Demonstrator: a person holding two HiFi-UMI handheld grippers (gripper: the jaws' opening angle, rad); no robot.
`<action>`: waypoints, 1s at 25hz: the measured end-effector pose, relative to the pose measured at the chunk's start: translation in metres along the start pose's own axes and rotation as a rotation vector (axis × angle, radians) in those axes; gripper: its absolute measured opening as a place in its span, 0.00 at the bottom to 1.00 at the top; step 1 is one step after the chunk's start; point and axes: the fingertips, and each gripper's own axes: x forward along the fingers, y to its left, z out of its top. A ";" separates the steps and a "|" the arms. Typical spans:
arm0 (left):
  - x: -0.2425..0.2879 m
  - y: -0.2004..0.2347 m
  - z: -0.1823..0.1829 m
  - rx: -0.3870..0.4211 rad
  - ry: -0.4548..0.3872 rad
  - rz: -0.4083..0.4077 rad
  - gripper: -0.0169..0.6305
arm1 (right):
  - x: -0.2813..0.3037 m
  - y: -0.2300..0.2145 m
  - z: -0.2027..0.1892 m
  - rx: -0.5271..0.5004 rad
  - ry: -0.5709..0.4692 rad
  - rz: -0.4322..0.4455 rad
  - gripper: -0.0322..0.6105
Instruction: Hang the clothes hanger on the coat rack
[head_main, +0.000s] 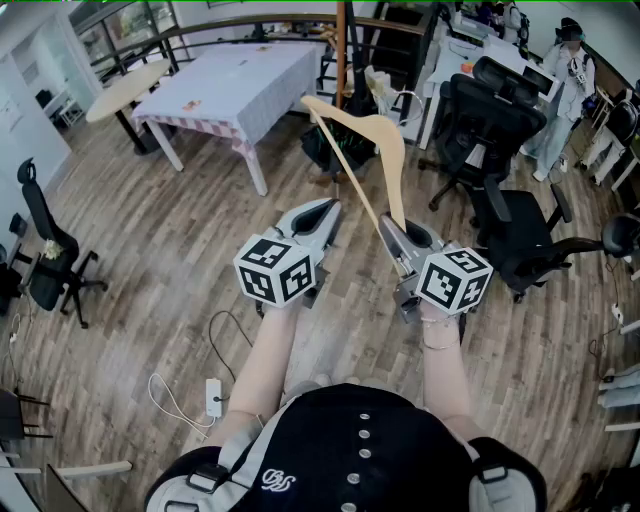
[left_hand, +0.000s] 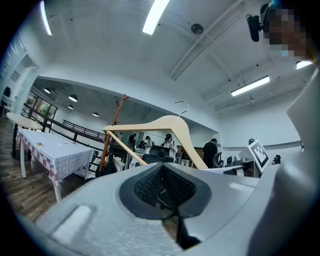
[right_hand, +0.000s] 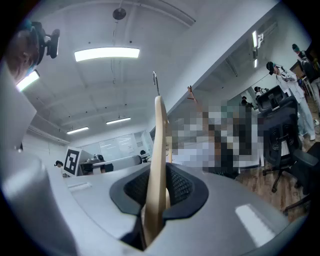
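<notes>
A pale wooden clothes hanger (head_main: 372, 128) with a thin metal hook stands up and away from my right gripper (head_main: 395, 232), which is shut on the hanger's lower corner. In the right gripper view the hanger (right_hand: 159, 145) is edge-on between the pads, its hook (right_hand: 155, 80) pointing up. My left gripper (head_main: 322, 212) is beside it to the left, shut and holding nothing. From the left gripper view the hanger (left_hand: 170, 124) shows as a full triangle. The coat rack (head_main: 342, 50), a brown wooden pole with branch pegs (left_hand: 116, 112), stands ahead beyond the hanger.
A table with a white checked cloth (head_main: 240, 80) and a round table (head_main: 125, 90) stand at the far left. Black office chairs (head_main: 490, 120) crowd the right; another chair (head_main: 45, 260) is at the left. A power strip (head_main: 213, 396) lies on the wood floor. A person (head_main: 565, 80) stands far right.
</notes>
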 end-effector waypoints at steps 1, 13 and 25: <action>0.001 0.000 0.000 0.000 0.000 -0.002 0.02 | 0.001 -0.001 0.001 0.000 0.000 0.001 0.12; 0.011 -0.005 -0.003 -0.002 -0.005 -0.012 0.02 | 0.001 -0.009 0.004 0.002 0.004 0.024 0.12; 0.030 -0.019 0.002 0.031 -0.072 -0.038 0.02 | 0.003 -0.028 0.005 0.038 0.009 0.069 0.13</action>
